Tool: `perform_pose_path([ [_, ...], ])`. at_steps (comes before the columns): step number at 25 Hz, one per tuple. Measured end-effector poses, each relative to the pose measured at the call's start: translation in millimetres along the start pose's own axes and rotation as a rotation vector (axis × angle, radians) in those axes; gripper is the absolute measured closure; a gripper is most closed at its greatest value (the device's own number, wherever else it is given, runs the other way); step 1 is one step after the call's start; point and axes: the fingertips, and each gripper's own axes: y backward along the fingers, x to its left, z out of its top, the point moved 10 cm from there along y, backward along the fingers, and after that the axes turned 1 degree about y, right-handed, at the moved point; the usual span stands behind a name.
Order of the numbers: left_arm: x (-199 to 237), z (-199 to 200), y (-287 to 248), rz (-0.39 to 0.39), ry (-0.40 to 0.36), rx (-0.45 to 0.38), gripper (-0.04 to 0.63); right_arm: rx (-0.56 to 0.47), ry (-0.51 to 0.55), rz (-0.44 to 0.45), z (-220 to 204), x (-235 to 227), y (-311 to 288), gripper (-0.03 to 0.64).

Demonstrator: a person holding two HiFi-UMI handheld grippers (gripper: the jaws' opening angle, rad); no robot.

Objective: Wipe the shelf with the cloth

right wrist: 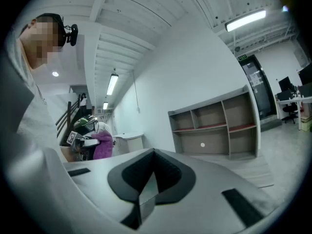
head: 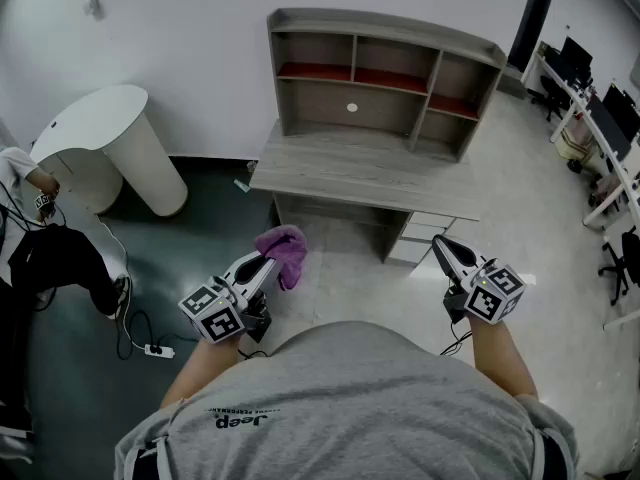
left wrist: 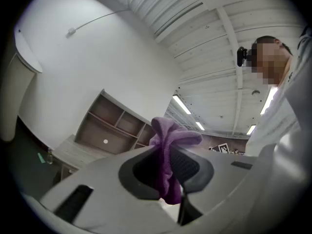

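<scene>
Fingers (head: pixel 252 271) pinch cloth (head: pixel 285 246) on left gripper (head: pixel 268 260), meet on right gripper (head: pixel 441 244), facing shelf (head: pixel 385 28).

Looked like an open office/test hall: workstations with monitors (head: pixel 575 58) and swivel chairs (head: pixel 622 253) along the right side, grey desk-and-shelf unit (head: pixel 385 78) against a white wall (head: pixel 200 58), strip lights (right wrist: pixel 246 19) under a ribbed ceiling (right wrist: pixel 126 28), power strip (head: pixel 155 349) on the floor (head: pixel 540 228).

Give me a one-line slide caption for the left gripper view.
Left tongs shut on a bunched purple cloth, with the grey wooden shelf unit ahead, apart from it.
</scene>
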Motion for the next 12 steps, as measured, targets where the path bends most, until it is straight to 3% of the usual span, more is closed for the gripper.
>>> perform_pose_path([
  [12, -2.4, -6.3, -16.7, -0.013, 0.015, 0.009, 0.522, -0.008, -0.049, -0.004, -3.3, -11.2, 7.6, 0.603],
])
